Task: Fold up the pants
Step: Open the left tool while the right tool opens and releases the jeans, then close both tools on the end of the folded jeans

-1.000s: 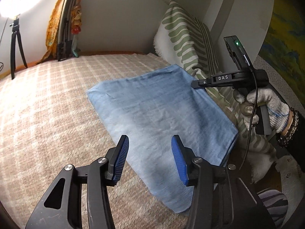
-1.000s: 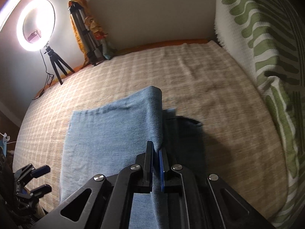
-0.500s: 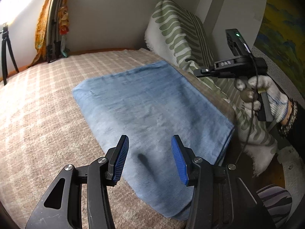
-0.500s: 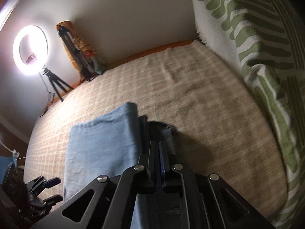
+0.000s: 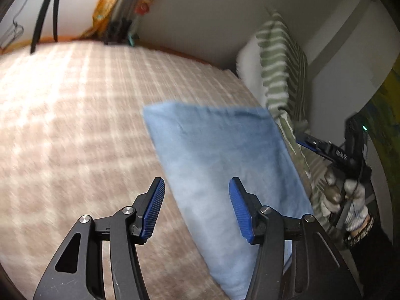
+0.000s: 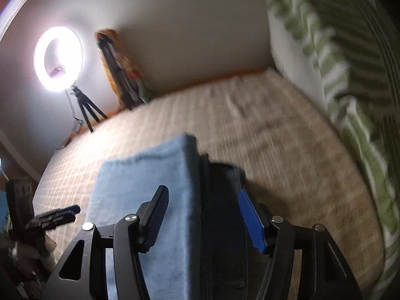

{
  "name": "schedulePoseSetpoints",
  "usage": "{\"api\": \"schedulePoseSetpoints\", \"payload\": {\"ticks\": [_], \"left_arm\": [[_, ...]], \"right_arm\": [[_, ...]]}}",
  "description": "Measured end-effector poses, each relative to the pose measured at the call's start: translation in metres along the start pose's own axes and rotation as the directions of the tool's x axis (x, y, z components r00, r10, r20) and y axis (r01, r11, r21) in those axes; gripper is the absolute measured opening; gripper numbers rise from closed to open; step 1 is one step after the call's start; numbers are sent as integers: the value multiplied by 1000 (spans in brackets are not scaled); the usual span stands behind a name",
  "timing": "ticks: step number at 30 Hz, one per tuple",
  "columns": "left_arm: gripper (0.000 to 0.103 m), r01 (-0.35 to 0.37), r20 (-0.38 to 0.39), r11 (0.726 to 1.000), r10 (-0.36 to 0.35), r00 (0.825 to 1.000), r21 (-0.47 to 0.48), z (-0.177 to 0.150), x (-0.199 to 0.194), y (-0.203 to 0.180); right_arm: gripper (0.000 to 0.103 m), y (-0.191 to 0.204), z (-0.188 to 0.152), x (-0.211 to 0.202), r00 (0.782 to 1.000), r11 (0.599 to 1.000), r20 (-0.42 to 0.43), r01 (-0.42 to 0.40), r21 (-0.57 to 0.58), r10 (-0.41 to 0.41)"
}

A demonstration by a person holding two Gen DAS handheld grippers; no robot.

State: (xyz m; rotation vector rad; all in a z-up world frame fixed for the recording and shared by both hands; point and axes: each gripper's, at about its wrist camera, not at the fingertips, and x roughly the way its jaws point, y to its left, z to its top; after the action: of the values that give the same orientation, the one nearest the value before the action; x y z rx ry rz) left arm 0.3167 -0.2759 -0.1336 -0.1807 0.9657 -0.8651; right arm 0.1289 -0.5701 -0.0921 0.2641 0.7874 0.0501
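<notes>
The left gripper (image 5: 196, 210) hung over the near left edge of the folded pants (image 5: 225, 165), jaws opening, empty. The pants lay flat on the checked bedspread (image 5: 75, 125). At their right edge, the right gripper (image 6: 202, 221), clamped a second before, was opening, pads clear of the cloth: fold released, likely finished.

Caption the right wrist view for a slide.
Right gripper, jaws opening, poised above the folded light-blue denim pants on the beige checked bedspread, lit ring light behind.

Lit ring light (image 6: 58, 58) on tripod, checked bedspread (image 5: 75, 115), green-striped pillow (image 5: 282, 62)
</notes>
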Motion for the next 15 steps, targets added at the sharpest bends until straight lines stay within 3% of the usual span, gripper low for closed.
{"api": "schedulePoseSetpoints", "payload": {"ticks": [2,7,15], "left_arm": [[52,-20,28,999,20,999,31,13,-9,-1],[52,-18,58,986,8,998,164,26,-24,-19],[52,23,-3,919,-24,1000,394,-27,-12,-59]], "right_arm": [[43,17,6,-7,998,997,45,-33,-76,37],[43,44,20,20,998,983,11,-58,-172,61],[43,29,34,72,998,991,-52,-37,-130,30]]}}
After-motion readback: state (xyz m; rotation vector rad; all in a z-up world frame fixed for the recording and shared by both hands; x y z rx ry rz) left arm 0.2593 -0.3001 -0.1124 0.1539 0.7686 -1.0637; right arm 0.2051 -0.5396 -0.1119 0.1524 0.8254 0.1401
